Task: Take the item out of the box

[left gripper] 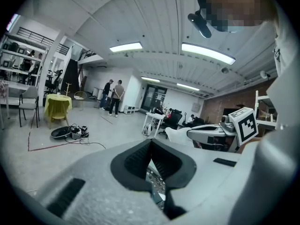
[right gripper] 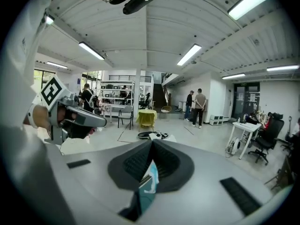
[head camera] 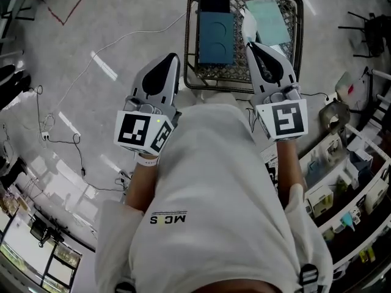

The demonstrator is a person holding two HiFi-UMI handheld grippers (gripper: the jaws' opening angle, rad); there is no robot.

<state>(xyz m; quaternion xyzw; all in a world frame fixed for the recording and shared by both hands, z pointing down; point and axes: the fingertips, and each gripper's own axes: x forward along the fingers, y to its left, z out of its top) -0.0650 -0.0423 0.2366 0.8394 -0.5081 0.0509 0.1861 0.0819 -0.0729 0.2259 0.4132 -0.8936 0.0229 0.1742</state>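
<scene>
Fingers (left gripper: 133,161) of left gripper (head camera: 173,58), right gripper (head camera: 252,46) together; basket (head camera: 299,28) partly behind them

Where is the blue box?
In the head view, the blue box lies in the wire basket at the top middle, just left of the pale teal packet.

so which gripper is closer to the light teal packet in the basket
Right. The right gripper reaches over the wire basket's rim, right beside the light teal packet; the left gripper sits outside the basket's left edge.
</scene>
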